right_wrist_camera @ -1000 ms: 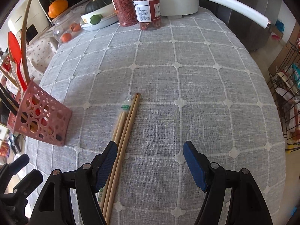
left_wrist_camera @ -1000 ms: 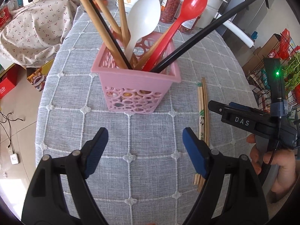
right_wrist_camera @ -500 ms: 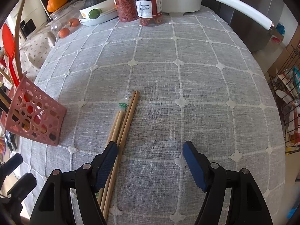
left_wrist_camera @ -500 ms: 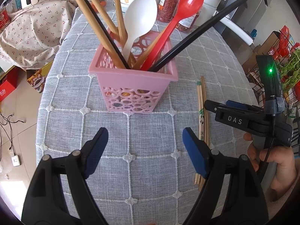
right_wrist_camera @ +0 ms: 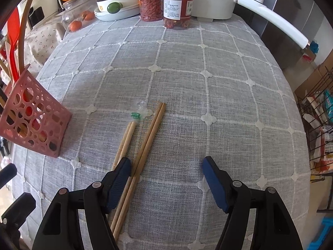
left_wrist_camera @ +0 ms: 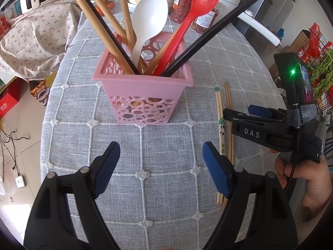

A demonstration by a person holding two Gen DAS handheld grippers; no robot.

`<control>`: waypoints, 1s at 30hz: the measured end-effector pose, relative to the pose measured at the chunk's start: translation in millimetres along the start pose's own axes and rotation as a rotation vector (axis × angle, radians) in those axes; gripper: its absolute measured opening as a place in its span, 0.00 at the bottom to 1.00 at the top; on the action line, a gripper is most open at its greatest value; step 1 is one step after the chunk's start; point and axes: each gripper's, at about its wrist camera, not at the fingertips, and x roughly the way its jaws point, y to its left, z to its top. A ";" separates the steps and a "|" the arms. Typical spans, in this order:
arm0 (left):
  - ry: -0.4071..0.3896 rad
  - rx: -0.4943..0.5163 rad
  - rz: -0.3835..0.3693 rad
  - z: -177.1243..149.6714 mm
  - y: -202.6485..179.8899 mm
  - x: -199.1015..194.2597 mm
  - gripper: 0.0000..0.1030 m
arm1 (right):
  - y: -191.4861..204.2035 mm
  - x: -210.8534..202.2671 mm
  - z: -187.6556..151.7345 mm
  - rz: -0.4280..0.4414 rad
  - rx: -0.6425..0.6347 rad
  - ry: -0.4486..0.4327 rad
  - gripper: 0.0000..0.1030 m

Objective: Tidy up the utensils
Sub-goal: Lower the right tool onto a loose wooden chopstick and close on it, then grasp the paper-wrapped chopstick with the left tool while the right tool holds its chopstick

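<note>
Right wrist view: right tool (right_wrist_camera: pixel 166 179), jaws apart, hovers over loose chopsticks (right_wrist_camera: pixel 145 143) on the table, their long axis running lower-left to upper-centre, basket (right_wrist_camera: pixel 33 120) at left.

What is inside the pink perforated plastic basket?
The pink perforated plastic basket holds a white spoon, red spoon, wooden chopsticks and black chopsticks. Their lower ends are mostly hidden.

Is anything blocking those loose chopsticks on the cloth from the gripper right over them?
Nothing visible. The right gripper is open just above the chopsticks, one finger overlapping them. Only bare tablecloth surrounds them; the pink holder stands off to the left.
</note>
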 end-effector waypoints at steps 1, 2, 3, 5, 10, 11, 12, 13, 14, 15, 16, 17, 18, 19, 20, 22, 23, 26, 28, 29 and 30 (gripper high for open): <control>0.001 0.003 0.000 -0.1 -1.4 0.2 0.79 | 0.4 -0.8 0.6 0.018 -0.002 0.000 0.56; 0.003 0.006 -0.001 -0.6 -3.1 0.2 0.79 | 0.5 -1.9 1.5 0.028 -0.003 0.001 0.45; 0.005 0.009 -0.002 -1.0 -4.7 0.3 0.79 | 0.6 -2.9 1.2 0.025 -0.006 0.004 0.30; 0.008 0.017 -0.007 -1.5 -8.7 0.5 0.79 | -3.4 -3.5 0.8 0.039 -0.008 0.009 0.19; 0.012 0.066 -0.019 -1.6 -26.6 1.7 0.79 | -29.2 -4.7 -2.1 0.121 0.063 0.049 0.08; 0.011 0.078 -0.023 -1.6 -32.2 2.2 0.79 | -35.0 -5.5 -3.2 0.137 0.085 0.059 0.08; 0.010 0.088 -0.028 -1.4 -37.9 3.0 0.79 | -40.3 -6.9 -4.9 0.152 0.103 0.065 0.08; 0.010 0.099 -0.033 -0.8 -42.9 4.8 0.79 | -45.7 -9.3 -7.2 0.167 0.118 0.068 0.08; 0.009 0.114 -0.037 -0.9 -49.7 6.8 0.79 | -49.6 -12.1 -9.0 0.173 0.124 0.066 0.08; 0.008 0.132 -0.040 -0.3 -55.4 9.8 0.79 | -51.5 -16.1 -12.8 0.174 0.126 0.062 0.08; 0.008 0.150 -0.042 0.5 -62.1 13.2 0.79 | -55.8 -19.6 -14.8 0.175 0.128 0.057 0.08; 0.009 0.165 -0.042 1.9 -67.5 16.7 0.79 | -60.0 -22.7 -16.9 0.179 0.133 0.055 0.08; 0.007 0.178 -0.042 2.7 -73.5 20.8 0.75 | -64.7 -25.5 -19.3 0.184 0.141 0.054 0.08; 0.006 0.191 -0.041 4.7 -79.1 25.0 0.69 | -69.3 -27.1 -19.9 0.186 0.148 0.054 0.08; 0.004 0.201 -0.042 6.9 -83.9 28.9 0.65 | -74.3 -29.4 -21.8 0.188 0.154 0.054 0.08; 0.002 0.207 -0.052 13.1 -91.7 37.6 0.52 | -83.3 -33.0 -25.7 0.195 0.169 0.054 0.08; 0.002 0.202 -0.058 15.5 -94.3 41.0 0.51 | -88.3 -34.7 -27.3 0.198 0.176 0.054 0.08; 0.007 0.178 -0.087 20.2 -99.2 50.5 0.39 | -98.9 -38.7 -31.1 0.207 0.188 0.053 0.08; 0.011 0.180 -0.074 23.5 -102.8 59.7 0.32 | -103.2 -41.5 -33.2 0.214 0.190 0.051 0.08; 0.010 0.184 -0.061 23.5 -104.9 63.3 0.32 | -105.3 -43.1 -33.9 0.218 0.191 0.048 0.08; 0.008 0.188 -0.048 23.6 -105.9 65.6 0.30 | -105.8 -43.7 -33.1 0.220 0.191 0.046 0.08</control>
